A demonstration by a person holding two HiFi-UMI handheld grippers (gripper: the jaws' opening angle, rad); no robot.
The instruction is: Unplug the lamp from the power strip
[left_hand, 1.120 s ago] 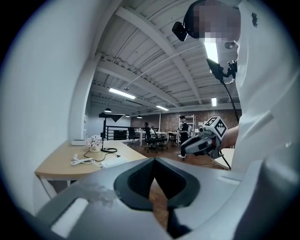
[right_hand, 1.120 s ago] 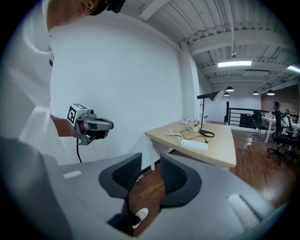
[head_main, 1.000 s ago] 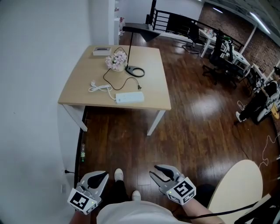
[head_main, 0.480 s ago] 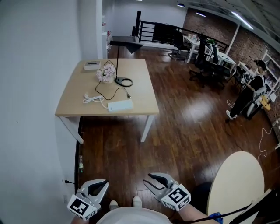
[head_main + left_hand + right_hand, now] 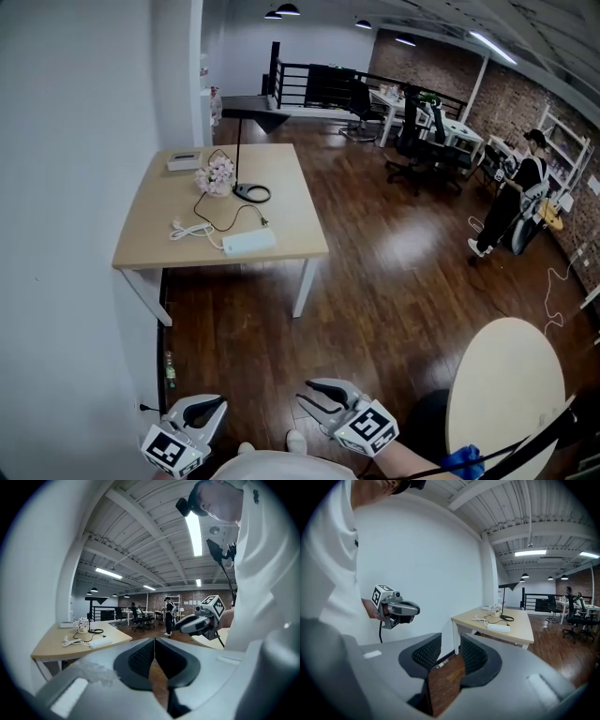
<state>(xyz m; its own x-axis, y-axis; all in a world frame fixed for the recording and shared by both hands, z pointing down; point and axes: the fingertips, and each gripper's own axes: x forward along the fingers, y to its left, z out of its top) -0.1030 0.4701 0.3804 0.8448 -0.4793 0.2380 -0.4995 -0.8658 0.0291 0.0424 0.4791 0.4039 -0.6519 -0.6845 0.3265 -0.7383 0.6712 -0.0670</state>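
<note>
White shirt, black head camera

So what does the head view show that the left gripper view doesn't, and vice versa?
Only the head view: the left gripper seen from outside. Only the left gripper view: its own jaws shut together, and the ceiling beams. Both: the desk with the lamp and power strip, and the right gripper.

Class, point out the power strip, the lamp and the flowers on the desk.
power strip (image 5: 248, 242): head view, middle of its white body.
lamp (image 5: 267, 116): head view, on its black shade.
flowers (image 5: 219, 174): head view, on the pink blossoms.
</note>
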